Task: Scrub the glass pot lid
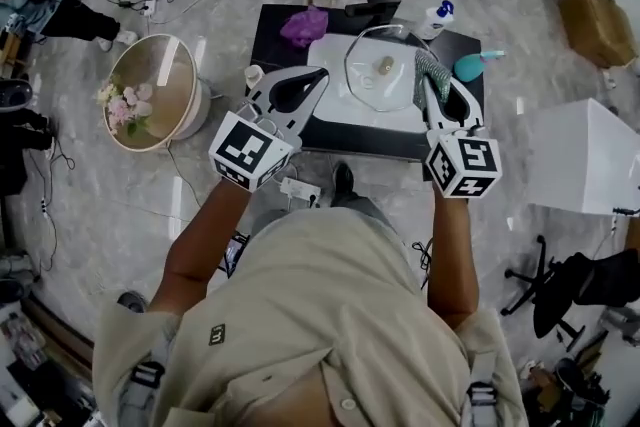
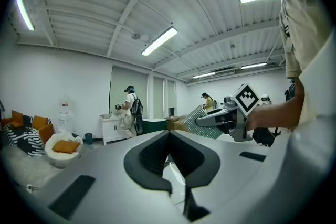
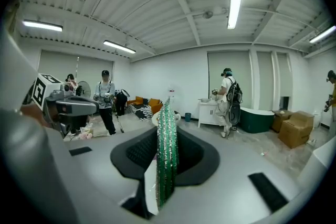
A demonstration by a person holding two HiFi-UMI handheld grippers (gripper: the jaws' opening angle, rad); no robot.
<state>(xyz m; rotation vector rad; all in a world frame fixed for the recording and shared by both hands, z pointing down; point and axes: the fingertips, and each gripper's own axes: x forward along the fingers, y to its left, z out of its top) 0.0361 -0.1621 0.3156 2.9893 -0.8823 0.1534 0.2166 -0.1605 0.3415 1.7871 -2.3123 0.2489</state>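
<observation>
The glass pot lid [image 1: 383, 67] with a small knob lies on a white tray [image 1: 340, 105] on the black table [image 1: 275, 25]. My left gripper [image 1: 320, 75] is held above the tray's left edge, shut with nothing between its pads [image 2: 169, 134]. At the lid's right side my right gripper [image 1: 428, 83] is shut on a glittery green scrub pad [image 1: 428, 67], which stands edge-on between the jaws [image 3: 167, 149]. Both gripper views point up into the room, so the lid is hidden there. The left gripper view shows the right gripper [image 2: 231, 118] with the pad.
A purple cloth [image 1: 303, 25], a soap bottle [image 1: 437, 18], a teal object [image 1: 475, 65] and a small cup [image 1: 253, 75] sit around the tray. A round side table with flowers [image 1: 150, 93] stands at left, a white box [image 1: 585, 155] at right. Cables cross the floor.
</observation>
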